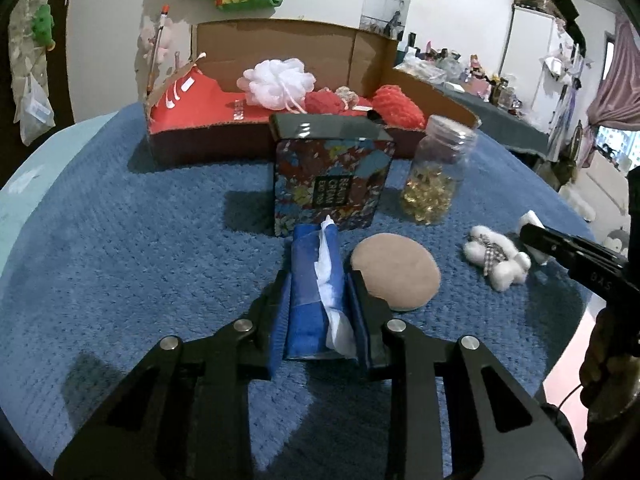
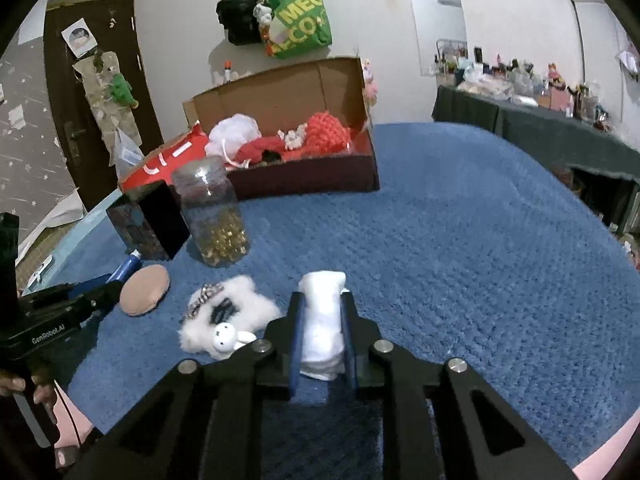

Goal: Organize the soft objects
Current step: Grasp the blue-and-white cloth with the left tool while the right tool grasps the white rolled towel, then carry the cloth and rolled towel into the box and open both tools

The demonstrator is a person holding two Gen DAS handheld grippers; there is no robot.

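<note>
On a blue blanket (image 1: 120, 240), the left gripper (image 1: 320, 280) is clamped on a blue tissue pack (image 1: 316, 280). Right of it lie a tan pad (image 1: 396, 272) and a white plush (image 1: 496, 258). The right gripper (image 2: 322, 308) is clamped on a white roll (image 2: 322, 316). Behind stands an open box (image 1: 280, 48) of soft things.

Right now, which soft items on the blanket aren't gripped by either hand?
The tan round pad and the white plush bunny, lying free between the gripped blue tissue pack and white cloth roll.
</note>
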